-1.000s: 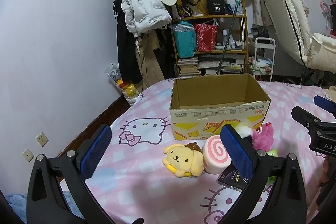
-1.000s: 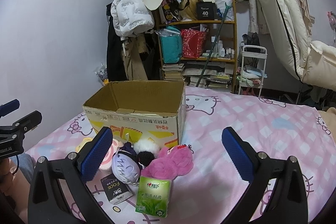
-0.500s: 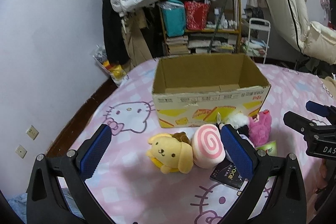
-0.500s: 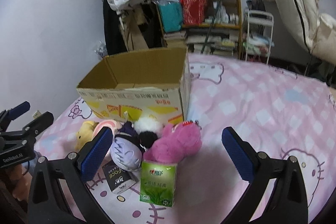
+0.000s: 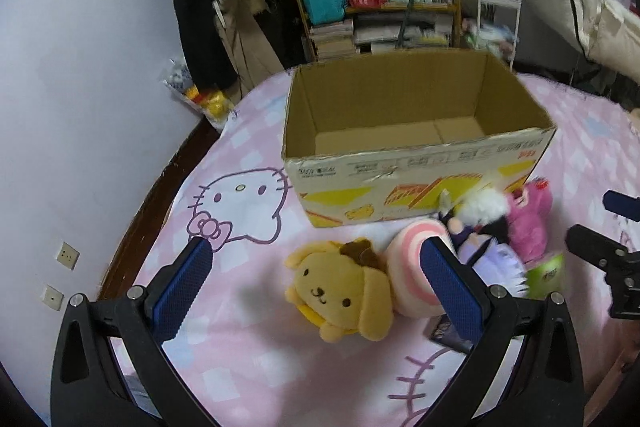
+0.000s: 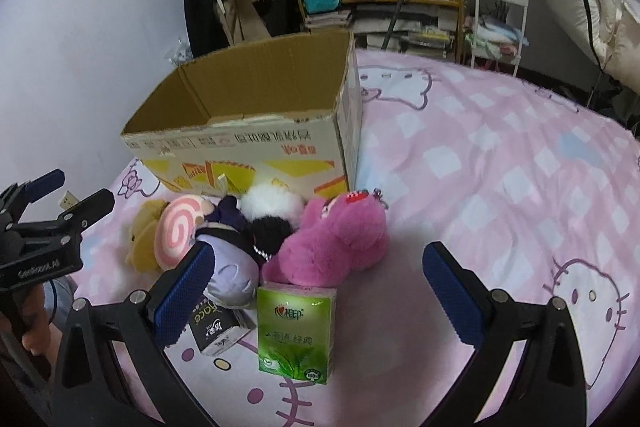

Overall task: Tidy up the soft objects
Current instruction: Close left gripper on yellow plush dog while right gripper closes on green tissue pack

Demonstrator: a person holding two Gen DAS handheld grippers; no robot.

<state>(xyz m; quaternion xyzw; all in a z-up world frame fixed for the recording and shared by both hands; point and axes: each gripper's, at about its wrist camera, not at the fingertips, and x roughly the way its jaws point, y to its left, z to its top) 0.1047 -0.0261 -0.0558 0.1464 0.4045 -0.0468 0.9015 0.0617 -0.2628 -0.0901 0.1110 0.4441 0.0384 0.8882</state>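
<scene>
Left wrist view: the left claw [image 5: 316, 281] hangs with its blue pads wide apart and nothing between them, above the pink cartoon-cat bedsheet [image 5: 240, 367]. The open cardboard box [image 5: 416, 151] stands on the bed, its interior bare as far as visible. Just in front of the box lie the soft objects in a row: a yellow dog plush [image 5: 340, 291], touching it a pink swirl-roll plush [image 5: 408, 267], then a purple doll [image 5: 488, 259] with a white pompom [image 5: 484, 203], and a magenta plush [image 5: 528, 223] at the box's right corner. The right claw's tips [image 5: 600, 227] enter to the right of the box.

Right wrist view: the right claw [image 6: 316, 283] is likewise spread open and empty (no contact with any toy). In front of the box [image 6: 256, 147] the same cluster rests, the magenta plush [image 6: 336, 239] nearest the box's right corner. A green tissue pack [image 6: 296, 335] stands upright nearer the camera than the magenta plush, beside a black packet [image 6: 216, 327].
</scene>
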